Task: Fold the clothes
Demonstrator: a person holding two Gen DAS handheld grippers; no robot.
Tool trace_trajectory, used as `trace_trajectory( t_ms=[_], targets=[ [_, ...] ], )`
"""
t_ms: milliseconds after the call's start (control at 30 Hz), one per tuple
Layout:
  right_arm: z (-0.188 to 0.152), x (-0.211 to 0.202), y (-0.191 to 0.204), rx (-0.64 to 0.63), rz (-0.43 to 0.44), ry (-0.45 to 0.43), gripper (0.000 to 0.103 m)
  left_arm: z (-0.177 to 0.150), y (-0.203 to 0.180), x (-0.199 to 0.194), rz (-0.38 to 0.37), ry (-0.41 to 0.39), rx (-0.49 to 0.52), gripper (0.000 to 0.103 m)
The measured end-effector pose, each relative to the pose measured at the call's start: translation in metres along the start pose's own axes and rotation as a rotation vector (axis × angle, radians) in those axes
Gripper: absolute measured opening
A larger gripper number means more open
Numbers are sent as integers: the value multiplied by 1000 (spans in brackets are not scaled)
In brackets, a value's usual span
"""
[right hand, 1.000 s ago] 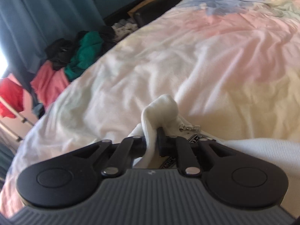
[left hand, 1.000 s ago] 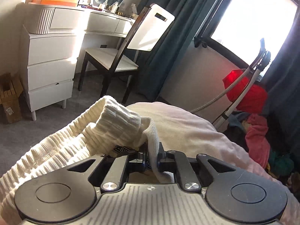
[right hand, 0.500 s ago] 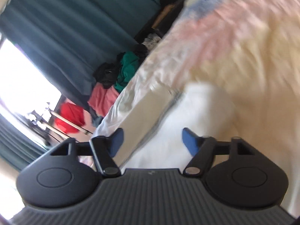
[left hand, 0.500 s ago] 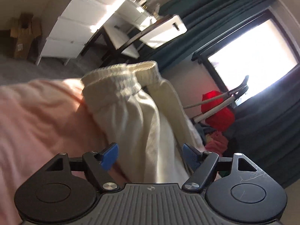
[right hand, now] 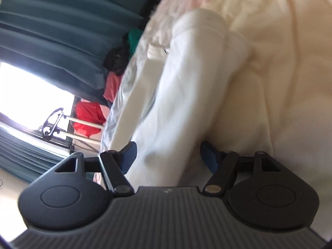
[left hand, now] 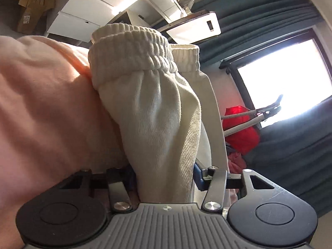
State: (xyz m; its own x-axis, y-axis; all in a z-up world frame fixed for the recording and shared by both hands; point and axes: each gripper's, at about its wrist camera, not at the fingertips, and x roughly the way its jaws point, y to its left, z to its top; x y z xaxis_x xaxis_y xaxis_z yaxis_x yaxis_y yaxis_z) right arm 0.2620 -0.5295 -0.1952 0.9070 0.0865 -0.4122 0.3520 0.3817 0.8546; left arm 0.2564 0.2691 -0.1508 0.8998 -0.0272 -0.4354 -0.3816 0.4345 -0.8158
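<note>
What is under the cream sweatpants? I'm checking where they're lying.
The cream sweatpants lie on the bedspread, pink here and pale yellow in the right view. Anything directly beneath the fabric is covered.

There is one cream garment (left hand: 164, 112) on one bed (left hand: 41, 108); it shows one gathered waistband (left hand: 132, 47) and, behind it, one smaller ribbed cuff (left hand: 185, 59). Two grippers are in view, the left gripper (left hand: 164, 176) and the right gripper (right hand: 168, 153), each with two blue pads (right hand: 129, 152). I count one chair (left hand: 193, 28), one white drawer unit (left hand: 89, 10), one cardboard box (left hand: 34, 6), one bright window (left hand: 284, 78) and one red item (left hand: 242, 128) beside it. The heap of coloured clothes (right hand: 120, 66) is too blurred to count.
</note>
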Motion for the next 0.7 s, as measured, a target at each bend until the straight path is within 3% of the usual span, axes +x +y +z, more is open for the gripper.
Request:
trace_trajectory(
  t_ms=[67, 167, 267, 367, 533, 700],
  targets=[
    [3, 9, 2, -31, 3, -26, 68, 2, 3, 8, -8, -4, -7, 34],
    [4, 16, 2, -57, 12, -58, 61, 3, 7, 12, -23, -14, -24, 23],
    [9, 21, -3, -48, -15, -75, 26, 1, 7, 4, -32, -36, -9, 16],
    [15, 16, -3, -48, 1, -78, 15, 5, 1, -19, -76, -45, 15, 14],
    [16, -17, 8, -39, 39, -108, 12, 9, -7, -62, -121, -27, 3, 12],
    [9, -63, 9, 3, 44, -91, 12, 19, -15, -119, -108, -14, 73, 11]
  ],
)
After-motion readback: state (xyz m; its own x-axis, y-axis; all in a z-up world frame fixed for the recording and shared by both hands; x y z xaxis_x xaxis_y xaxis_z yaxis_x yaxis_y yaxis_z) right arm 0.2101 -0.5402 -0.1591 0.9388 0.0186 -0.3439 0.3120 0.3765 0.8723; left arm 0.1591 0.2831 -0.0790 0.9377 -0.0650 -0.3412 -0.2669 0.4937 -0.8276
